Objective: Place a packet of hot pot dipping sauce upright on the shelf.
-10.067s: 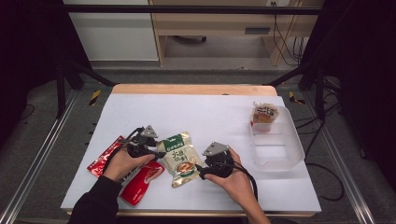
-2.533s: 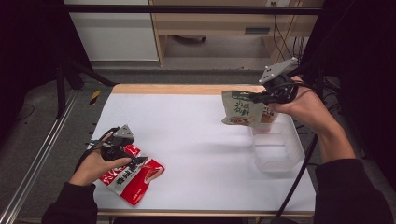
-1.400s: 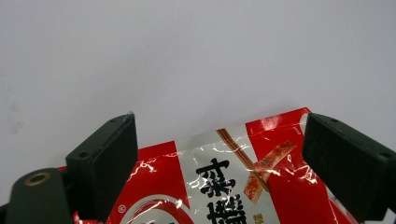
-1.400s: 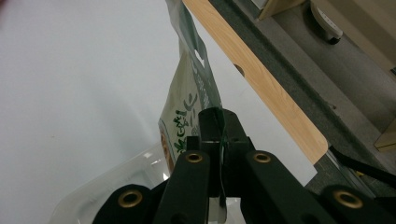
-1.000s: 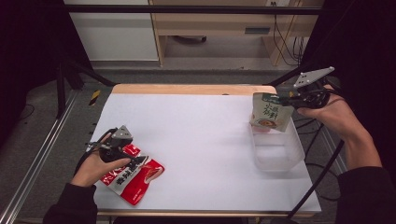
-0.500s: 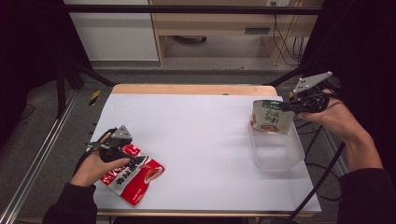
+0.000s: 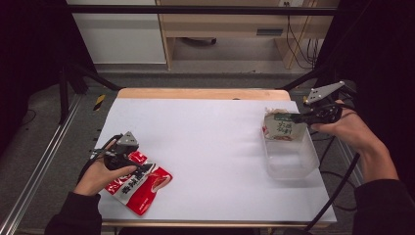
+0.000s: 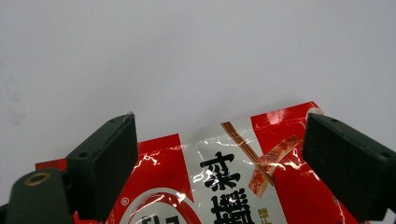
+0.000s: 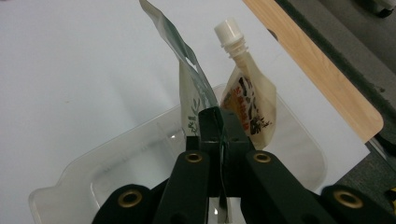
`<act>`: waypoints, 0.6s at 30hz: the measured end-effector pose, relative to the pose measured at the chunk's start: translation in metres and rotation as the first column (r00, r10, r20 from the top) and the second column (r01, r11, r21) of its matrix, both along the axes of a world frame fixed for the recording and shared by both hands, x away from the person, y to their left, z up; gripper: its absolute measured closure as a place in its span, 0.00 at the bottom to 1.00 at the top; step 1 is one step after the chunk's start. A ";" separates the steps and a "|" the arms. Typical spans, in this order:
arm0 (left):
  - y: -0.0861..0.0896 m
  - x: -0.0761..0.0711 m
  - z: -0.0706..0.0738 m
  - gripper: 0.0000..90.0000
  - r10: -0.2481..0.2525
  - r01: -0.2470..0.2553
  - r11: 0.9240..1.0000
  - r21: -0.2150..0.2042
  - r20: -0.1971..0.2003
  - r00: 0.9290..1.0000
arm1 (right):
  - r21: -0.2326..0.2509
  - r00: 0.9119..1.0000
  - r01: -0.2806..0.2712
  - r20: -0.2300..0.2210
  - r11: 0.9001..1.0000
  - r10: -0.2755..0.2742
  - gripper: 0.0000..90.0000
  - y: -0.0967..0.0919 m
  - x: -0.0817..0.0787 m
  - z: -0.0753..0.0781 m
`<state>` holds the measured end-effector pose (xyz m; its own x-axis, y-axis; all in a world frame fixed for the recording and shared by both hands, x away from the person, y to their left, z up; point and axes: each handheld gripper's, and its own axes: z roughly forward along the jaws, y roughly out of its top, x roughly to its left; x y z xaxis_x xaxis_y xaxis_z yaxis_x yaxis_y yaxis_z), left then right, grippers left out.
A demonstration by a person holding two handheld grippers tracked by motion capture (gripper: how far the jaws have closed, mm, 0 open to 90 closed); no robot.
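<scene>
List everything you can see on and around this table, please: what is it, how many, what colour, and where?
Green-and-white snack packet: one, held above the container's far end.
Spouted pouch: one, cream with a white cap, upright inside the container.
Clear plastic container: one, see-through, at the table's right side.
Red-and-white snack packets: two, overlapping, at the table's near left.
Table: one, white-covered top with a wooden far edge.
Left hand-held gripper: one, black, jaws open over the red packets.
Right hand-held gripper: one, black, shut on the green-and-white packet.
</scene>
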<state>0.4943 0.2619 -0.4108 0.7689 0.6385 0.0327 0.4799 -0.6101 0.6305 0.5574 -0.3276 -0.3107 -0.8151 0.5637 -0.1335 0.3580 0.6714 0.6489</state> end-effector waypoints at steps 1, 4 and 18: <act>0.000 0.000 0.000 0.12 0.000 0.000 1.000 -0.001 0.000 1.000 | -0.002 1.000 -0.001 -0.002 1.000 0.001 1.00 0.000 0.000 -0.002; 0.000 0.000 0.000 0.12 0.002 -0.002 1.000 -0.002 -0.001 1.000 | 0.004 1.000 0.001 -0.015 1.000 -0.001 1.00 -0.001 0.000 -0.008; 0.001 0.000 0.001 0.12 0.005 -0.005 1.000 -0.004 0.002 1.000 | 0.019 0.997 0.068 -0.047 0.998 -0.067 0.98 -0.012 0.004 -0.019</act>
